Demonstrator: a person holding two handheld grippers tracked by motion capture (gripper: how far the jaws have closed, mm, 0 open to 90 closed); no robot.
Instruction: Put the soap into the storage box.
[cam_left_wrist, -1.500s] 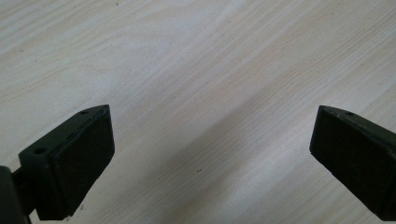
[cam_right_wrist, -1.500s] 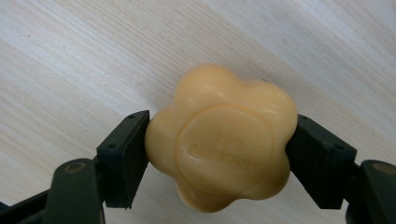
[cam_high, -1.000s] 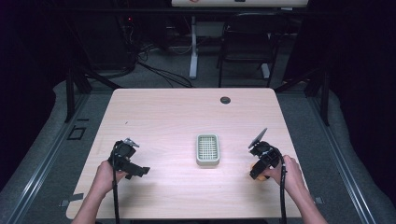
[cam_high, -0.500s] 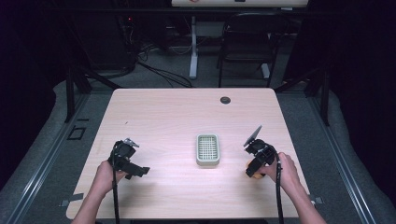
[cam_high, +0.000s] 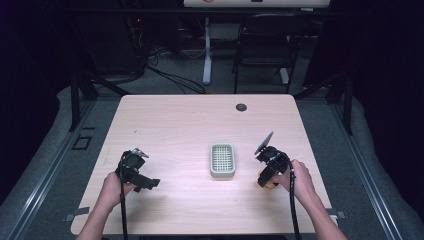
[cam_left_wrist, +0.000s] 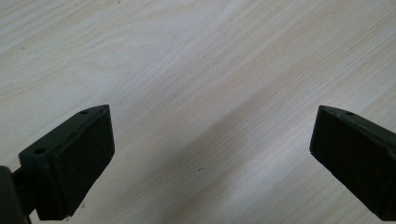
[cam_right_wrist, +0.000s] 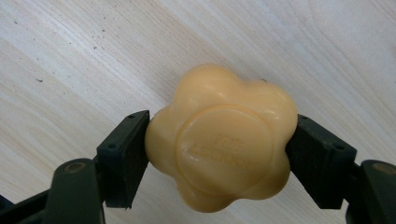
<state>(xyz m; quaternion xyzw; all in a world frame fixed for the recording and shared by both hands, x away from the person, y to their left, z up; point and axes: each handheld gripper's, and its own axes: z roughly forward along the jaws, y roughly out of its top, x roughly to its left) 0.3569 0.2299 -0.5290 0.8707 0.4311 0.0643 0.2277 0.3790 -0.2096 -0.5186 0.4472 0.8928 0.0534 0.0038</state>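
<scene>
A: What sits between the jaws of the right gripper (cam_right_wrist: 219, 149)?

B: A yellow-orange soap bar (cam_right_wrist: 222, 137), flower-shaped with rounded lobes. A raised round disc on its face carries embossed lettering too faint to read.

A: How do the jaws stand to the soap bar?

B: One black pad presses its left side, the other its right side. Both touch it, so the bar is clamped between them.

A: And what lies around the soap bar?

B: The worktop (cam_right_wrist: 84, 56), pale wood with grain running in slanted streaks, shows above the bar and on both sides of it. A few tiny dark specks dot the wood up and to the left of the bar.
</scene>
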